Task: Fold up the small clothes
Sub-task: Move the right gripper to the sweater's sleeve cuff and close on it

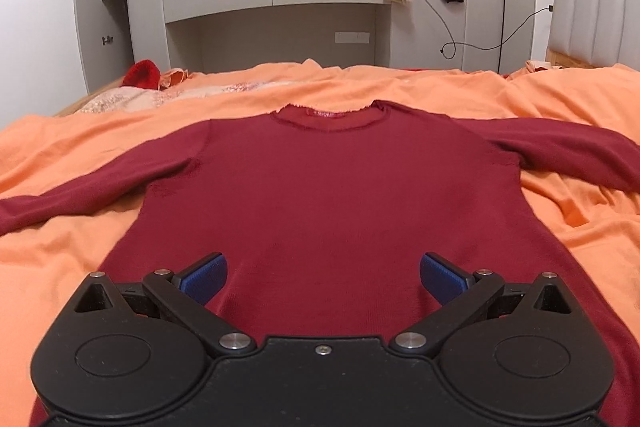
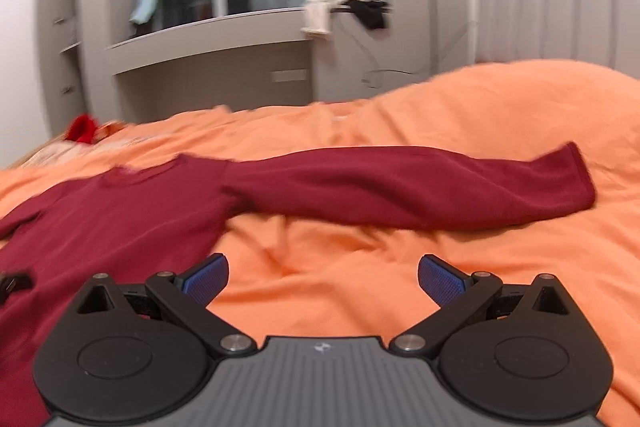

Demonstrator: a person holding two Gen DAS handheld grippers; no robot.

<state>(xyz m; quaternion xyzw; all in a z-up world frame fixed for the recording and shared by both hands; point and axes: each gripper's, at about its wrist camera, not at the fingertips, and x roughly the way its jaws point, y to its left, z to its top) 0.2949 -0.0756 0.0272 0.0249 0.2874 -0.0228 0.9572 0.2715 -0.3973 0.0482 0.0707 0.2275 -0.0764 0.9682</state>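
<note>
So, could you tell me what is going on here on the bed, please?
A person holds two grippers over a dark red sweater spread flat on an orange blanket, both sleeves out. The left gripper is open above its lower body; the right gripper is open over bare blanket near the right sleeve. No fold shows yet.

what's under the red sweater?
The red sweater lies spread flat on the orange bedcover, which shows all around its body and both sleeves. Whatever sits directly beneath the fabric is covered. Both grippers are open, holding nothing.
</note>
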